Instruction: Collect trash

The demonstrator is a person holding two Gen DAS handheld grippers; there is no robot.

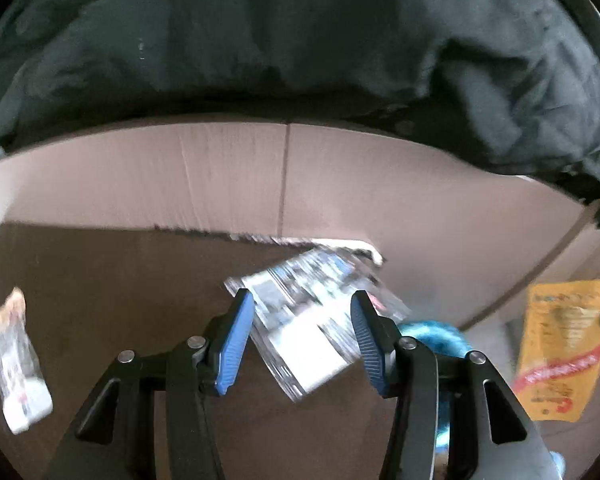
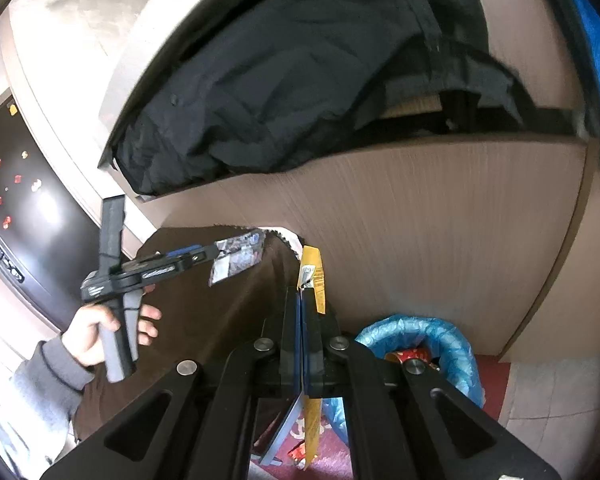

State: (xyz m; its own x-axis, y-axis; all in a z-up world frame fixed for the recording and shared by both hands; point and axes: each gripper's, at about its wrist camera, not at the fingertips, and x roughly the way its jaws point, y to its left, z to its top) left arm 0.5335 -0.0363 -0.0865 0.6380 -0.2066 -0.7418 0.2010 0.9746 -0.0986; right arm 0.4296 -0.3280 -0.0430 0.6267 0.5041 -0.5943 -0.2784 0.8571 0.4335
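Note:
My left gripper (image 1: 302, 300) stands open over a dark brown tabletop (image 1: 120, 280). A blurred silver printed wrapper (image 1: 312, 320) hangs between and just past its blue pads (image 1: 236, 336), and neither pad presses on it. From the right wrist view, the left gripper (image 2: 208, 256) is side-on, with the silver wrapper (image 2: 236, 260) at its tip. My right gripper (image 2: 302, 296) is shut on a flat yellow packet (image 2: 314, 280), which shows at the far right as the yellow packet (image 1: 564, 352). A bin with a blue liner (image 2: 440, 340) stands below the table's right end.
A clear wrapper with a white end (image 1: 16, 360) lies on the table at the left. Behind the table rises a pale wooden panel (image 1: 340, 184) with a black jacket (image 1: 260, 40) draped on top. The floor by the bin has a red mat (image 2: 492, 384).

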